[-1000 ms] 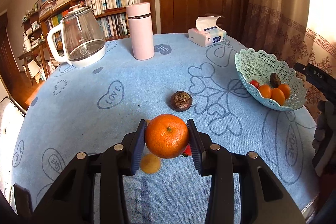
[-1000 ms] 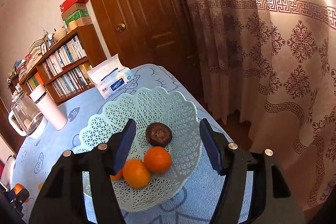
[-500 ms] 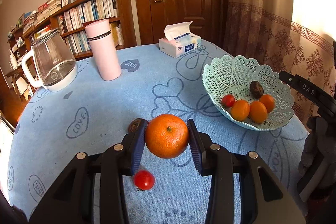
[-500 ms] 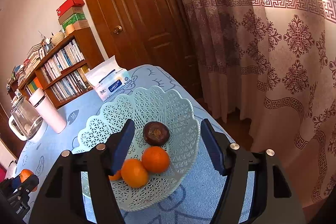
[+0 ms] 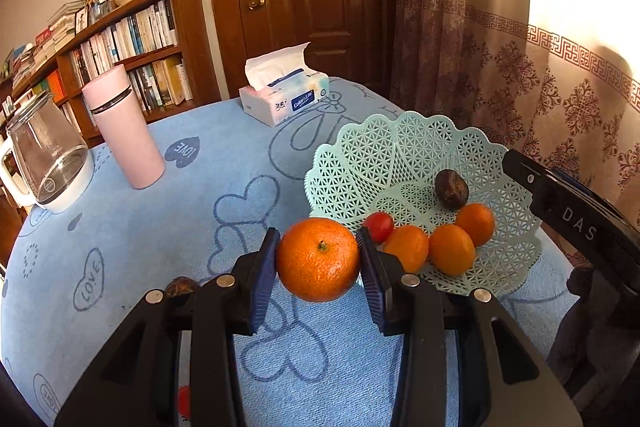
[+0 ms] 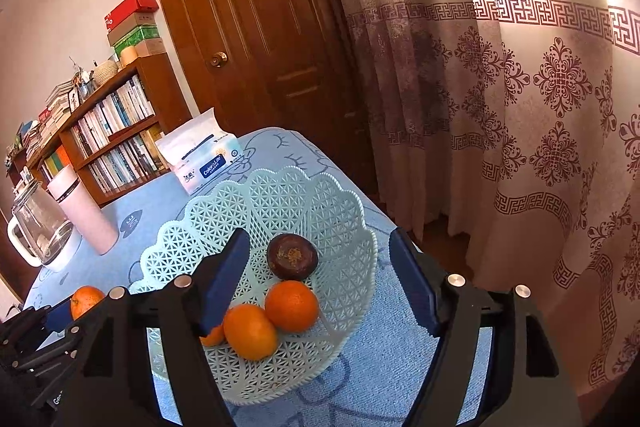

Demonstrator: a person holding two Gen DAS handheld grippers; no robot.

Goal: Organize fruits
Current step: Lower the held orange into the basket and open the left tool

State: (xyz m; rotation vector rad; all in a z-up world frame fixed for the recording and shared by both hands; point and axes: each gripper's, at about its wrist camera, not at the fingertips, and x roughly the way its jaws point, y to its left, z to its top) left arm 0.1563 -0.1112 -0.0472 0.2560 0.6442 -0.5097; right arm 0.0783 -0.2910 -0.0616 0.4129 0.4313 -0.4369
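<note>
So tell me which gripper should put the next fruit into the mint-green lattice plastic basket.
Left. The left gripper already clamps a round orange tangerine beside the mint-green lattice basket. The right gripper, jaws just opening, is empty above the basket.

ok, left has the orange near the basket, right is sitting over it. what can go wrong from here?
1. The right gripper, jaws just opening and empty, hangs over the basket; the left gripper carrying its orange in could hit it.
2. Three oranges, a tomato and a dark fruit crowd the near side; a dropped orange might roll out.
</note>
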